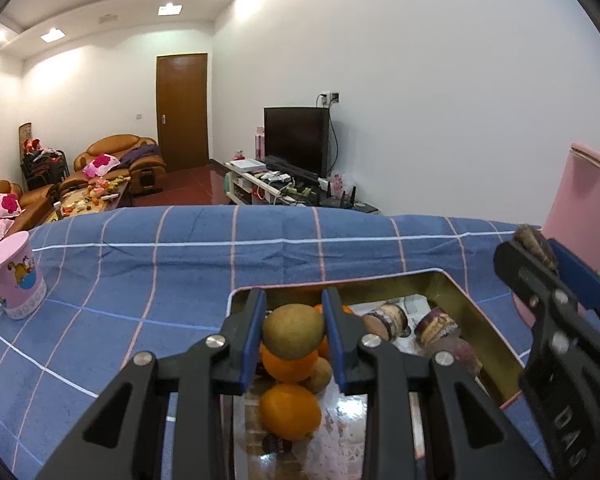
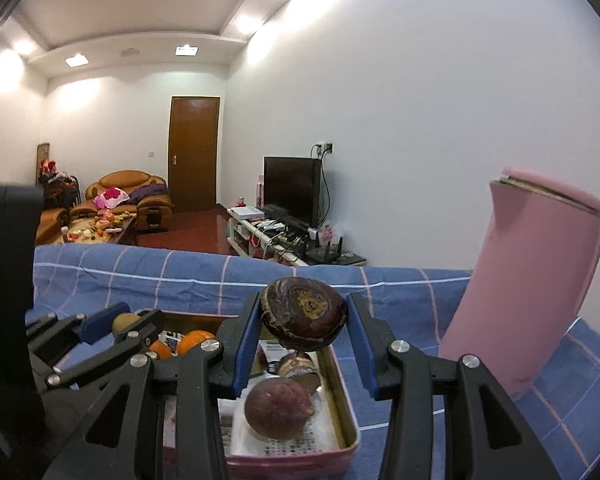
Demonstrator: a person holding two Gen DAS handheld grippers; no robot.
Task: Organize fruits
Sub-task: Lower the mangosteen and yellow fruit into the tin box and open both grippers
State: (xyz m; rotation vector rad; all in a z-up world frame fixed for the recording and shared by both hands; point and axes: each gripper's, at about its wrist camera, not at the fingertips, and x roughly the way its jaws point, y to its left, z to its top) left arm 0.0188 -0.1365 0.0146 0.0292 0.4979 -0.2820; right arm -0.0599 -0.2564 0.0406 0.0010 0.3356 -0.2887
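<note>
In the left wrist view, a greenish-brown fruit (image 1: 293, 332) is pinched by the left tongs (image 1: 294, 338) above the oranges (image 1: 290, 410) in the tin tray (image 1: 476, 320), while in the right wrist view a dark purple fruit (image 2: 303, 313) is pinched by the right tongs (image 2: 303, 340) over that tray (image 2: 342, 404) on the worktop's blue checked cloth (image 2: 400, 312).

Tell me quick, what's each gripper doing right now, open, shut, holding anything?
Left gripper: shut on the greenish-brown fruit, held above the tin tray.
Right gripper: shut on the dark purple fruit, also over the tray.

Black hand-held gripper (image 1: 294, 338) linkages, blue finger pads (image 1: 253, 336), silver round screws (image 1: 216, 341).
</note>
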